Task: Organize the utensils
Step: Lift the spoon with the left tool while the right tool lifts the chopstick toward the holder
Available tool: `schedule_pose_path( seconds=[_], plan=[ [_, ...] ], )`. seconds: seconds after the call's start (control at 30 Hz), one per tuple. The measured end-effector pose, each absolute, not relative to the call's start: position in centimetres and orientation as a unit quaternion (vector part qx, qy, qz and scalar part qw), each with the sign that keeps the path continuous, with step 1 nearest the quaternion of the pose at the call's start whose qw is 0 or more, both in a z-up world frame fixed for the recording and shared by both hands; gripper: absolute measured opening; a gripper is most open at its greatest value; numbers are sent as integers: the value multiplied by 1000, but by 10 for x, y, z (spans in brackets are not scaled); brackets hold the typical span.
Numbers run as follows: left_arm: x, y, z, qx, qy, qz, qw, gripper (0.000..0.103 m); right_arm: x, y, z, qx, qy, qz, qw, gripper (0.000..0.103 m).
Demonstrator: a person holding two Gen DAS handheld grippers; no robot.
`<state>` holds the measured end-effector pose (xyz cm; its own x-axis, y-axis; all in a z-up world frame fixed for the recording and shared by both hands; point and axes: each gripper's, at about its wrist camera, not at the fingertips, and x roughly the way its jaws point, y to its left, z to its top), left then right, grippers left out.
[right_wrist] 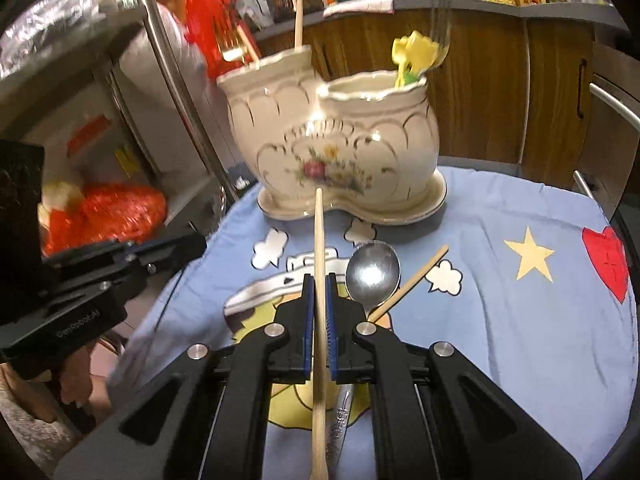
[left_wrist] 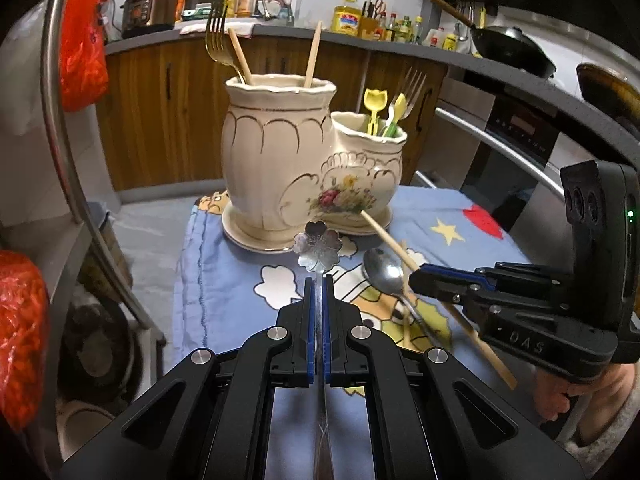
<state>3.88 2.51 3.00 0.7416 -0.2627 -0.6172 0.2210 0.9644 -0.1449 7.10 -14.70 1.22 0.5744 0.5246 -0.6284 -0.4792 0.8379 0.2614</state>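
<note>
Closest to us, our left gripper [left_wrist: 319, 280] has its jaws clamped on the thin metal handle of a flower-shaped spoon [left_wrist: 318, 245], whose petalled silver bowl juts out just ahead of the blue pads. Our right gripper [right_wrist: 319, 280] is clamped on one pale wooden chopstick [right_wrist: 319, 240], pointing toward the holder.

Counting what lies on the cloth [right_wrist: 520, 320] (blue, quilted, printed with a yellow star, a red heart and white clouds): one plain steel spoon [right_wrist: 373, 272], smooth and oval, and one more chopstick [right_wrist: 412, 280] slanting beside it, its lower end under the spoon's neck.

Behind them stands one cream ceramic holder [left_wrist: 276, 152] with two joined pots, scalloped rims, gilt lines and a painted flower spray, on a matching saucer-like base. We count two chopsticks [left_wrist: 312, 56] and one gold-toned fork [left_wrist: 216, 40] in the tall pot; the low pot [left_wrist: 370, 152] has one metal fork [left_wrist: 414, 84] and some small yellow and green plastic pieces [left_wrist: 376, 108] (their exact number we cannot tell).
</note>
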Motion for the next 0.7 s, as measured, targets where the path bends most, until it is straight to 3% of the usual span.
schedule_pose_path(
  seconds=[0.33,0.7],
  plan=[
    [35,37,90,-45,265,-148,952,3,73,-176,61,103,282,284,911,6],
    [95,37,160,-24,172,-140,975,3,126,-175,115,141,201,287,926,6]
  ],
)
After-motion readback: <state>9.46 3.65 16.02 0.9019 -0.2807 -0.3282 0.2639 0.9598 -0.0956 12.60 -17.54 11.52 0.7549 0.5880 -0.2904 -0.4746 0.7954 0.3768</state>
